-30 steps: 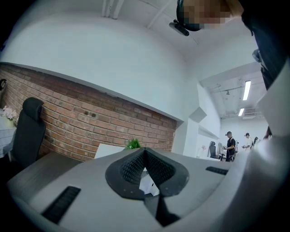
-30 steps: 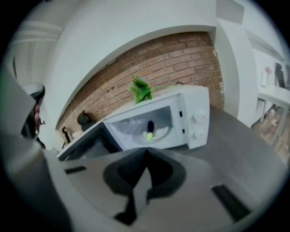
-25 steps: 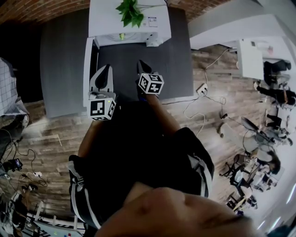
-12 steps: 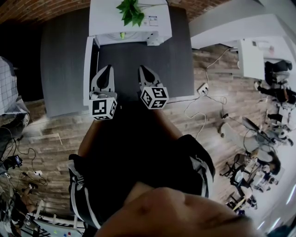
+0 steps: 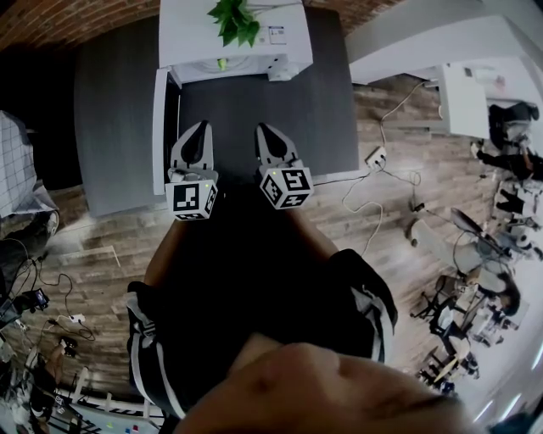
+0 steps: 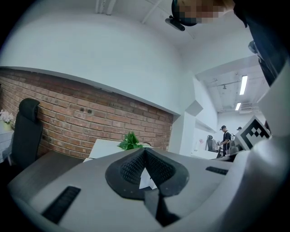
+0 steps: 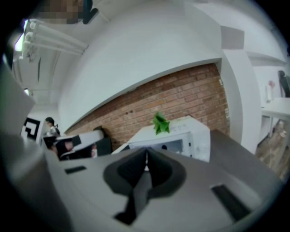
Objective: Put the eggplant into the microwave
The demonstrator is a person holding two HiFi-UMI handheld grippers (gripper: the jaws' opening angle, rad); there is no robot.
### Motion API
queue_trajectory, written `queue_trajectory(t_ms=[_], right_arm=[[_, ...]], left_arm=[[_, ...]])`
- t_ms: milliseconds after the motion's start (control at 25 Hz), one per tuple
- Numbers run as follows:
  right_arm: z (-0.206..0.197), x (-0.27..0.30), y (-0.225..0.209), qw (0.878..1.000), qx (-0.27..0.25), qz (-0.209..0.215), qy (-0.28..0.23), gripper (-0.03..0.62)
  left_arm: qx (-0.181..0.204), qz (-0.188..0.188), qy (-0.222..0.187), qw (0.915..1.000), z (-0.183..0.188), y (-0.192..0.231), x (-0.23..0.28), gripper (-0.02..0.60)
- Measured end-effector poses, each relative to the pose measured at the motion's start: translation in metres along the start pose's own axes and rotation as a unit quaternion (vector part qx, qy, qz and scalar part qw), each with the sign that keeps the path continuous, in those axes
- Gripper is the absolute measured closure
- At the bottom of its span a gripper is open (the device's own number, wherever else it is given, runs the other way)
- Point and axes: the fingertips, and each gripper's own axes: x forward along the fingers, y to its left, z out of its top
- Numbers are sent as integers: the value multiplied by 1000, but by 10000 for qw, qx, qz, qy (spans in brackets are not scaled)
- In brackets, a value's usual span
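Note:
A white microwave (image 5: 237,38) with a green plant (image 5: 233,21) on top stands at the far side of the dark grey table (image 5: 318,110). A long white panel (image 5: 159,127), which looks like its open door, runs from its left corner toward me. No eggplant shows in any view. My left gripper (image 5: 203,127) and right gripper (image 5: 261,129) hover side by side over the table's near half, both shut with nothing between the jaws. The left gripper (image 6: 144,150) view shows the plant (image 6: 130,141) ahead. Past the right gripper (image 7: 146,152) stands the microwave (image 7: 181,138).
A brick wall (image 5: 51,17) lies behind the table. Cables and a power strip (image 5: 374,158) trail on the wooden floor at the right. A white desk (image 5: 462,102) and office chairs (image 5: 501,284) stand further right. A black chair (image 6: 27,131) is at the left.
The right gripper has drawn back a little toward me and its marker cube has turned. The left gripper has hardly moved. Both stay shut.

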Motion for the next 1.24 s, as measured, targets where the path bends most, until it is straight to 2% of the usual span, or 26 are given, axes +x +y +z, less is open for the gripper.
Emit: queue_trajectory(t_ms=[1240], right_arm=[[-4, 3, -8, 10000, 31, 18, 26, 562]], left_arm=[[12, 7, 10, 10000, -1, -3, 6, 546]])
